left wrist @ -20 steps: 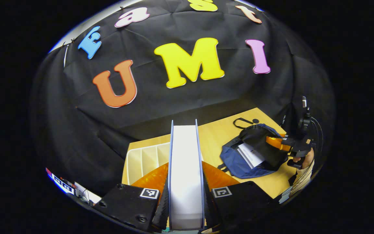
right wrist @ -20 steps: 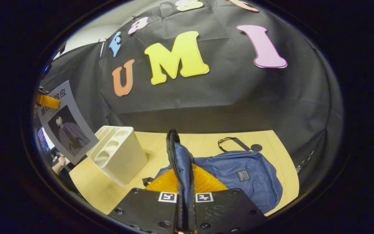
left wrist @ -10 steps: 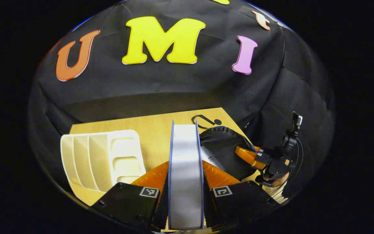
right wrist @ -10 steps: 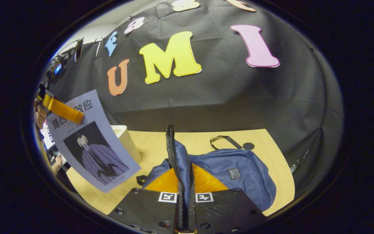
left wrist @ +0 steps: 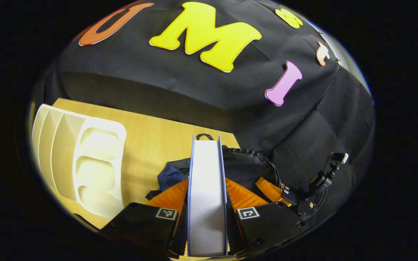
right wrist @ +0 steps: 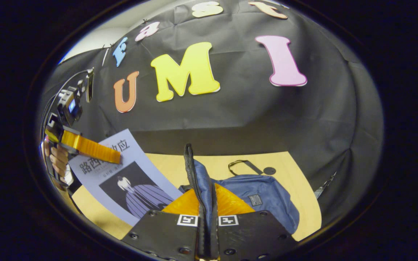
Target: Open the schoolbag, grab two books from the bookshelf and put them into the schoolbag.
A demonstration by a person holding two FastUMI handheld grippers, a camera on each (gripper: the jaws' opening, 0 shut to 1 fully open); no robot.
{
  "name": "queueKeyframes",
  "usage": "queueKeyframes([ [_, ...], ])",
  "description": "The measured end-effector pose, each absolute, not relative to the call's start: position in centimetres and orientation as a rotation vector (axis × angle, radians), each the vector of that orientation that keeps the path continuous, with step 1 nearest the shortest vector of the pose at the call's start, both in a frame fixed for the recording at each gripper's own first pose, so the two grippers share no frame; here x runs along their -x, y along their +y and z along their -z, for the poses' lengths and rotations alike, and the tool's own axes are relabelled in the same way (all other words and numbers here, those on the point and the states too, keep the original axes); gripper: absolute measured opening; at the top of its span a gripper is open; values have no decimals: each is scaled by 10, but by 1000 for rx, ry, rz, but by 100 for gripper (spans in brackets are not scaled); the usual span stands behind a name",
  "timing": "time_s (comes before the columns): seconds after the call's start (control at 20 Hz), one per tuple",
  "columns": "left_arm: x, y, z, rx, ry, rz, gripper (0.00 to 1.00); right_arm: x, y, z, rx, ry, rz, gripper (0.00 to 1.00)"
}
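Note:
My left gripper (left wrist: 207,195) is shut on a book (left wrist: 207,188), seen edge-on with white pages between pale blue covers. The book's cover (right wrist: 129,185) with a dark picture shows in the right gripper view, held by the left gripper (right wrist: 118,157) and tilted down toward the bag. The blue schoolbag (right wrist: 259,195) lies on the wooden table (right wrist: 289,170). My right gripper (right wrist: 205,203) is shut on the bag's zippered opening edge (right wrist: 194,181) and holds it up. In the left gripper view the bag's dark open mouth (left wrist: 249,170) sits just behind the book, with the right gripper (left wrist: 267,186) at its rim.
A white bookshelf organiser (left wrist: 78,159) with several slots stands on the table (left wrist: 151,137) to the left of the bag. A black bag strap loop (right wrist: 245,166) lies on the table behind the bag. A hand (right wrist: 58,159) holds the left gripper.
The left gripper has carried the book from above the bookshelf rightward and down to the bag's mouth, tilting it. The right gripper still holds the bag's edge up.

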State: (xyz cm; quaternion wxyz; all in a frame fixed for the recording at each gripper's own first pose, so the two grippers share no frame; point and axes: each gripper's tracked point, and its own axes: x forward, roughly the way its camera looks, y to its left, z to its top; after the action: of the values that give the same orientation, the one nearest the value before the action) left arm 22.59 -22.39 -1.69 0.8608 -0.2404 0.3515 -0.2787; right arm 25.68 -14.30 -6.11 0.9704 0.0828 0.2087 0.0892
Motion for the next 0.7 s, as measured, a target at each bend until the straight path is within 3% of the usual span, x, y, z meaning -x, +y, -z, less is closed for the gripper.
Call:
queueKeyframes([
  [0.05,-229,-228,17,553,723,579,50,-256,-144,54,-158,409,-172,6],
  [0.45,-255,-270,63,820,766,574,42,-253,-136,31,-135,351,-165,6],
  [0.55,-267,-280,72,894,748,575,46,-252,-133,24,-135,335,-167,6],
  [0.6,-273,-285,77,913,729,574,41,-251,-132,21,-124,325,-168,6],
  [0.7,-284,-292,88,945,690,550,46,-253,-129,20,-115,320,-162,6],
])
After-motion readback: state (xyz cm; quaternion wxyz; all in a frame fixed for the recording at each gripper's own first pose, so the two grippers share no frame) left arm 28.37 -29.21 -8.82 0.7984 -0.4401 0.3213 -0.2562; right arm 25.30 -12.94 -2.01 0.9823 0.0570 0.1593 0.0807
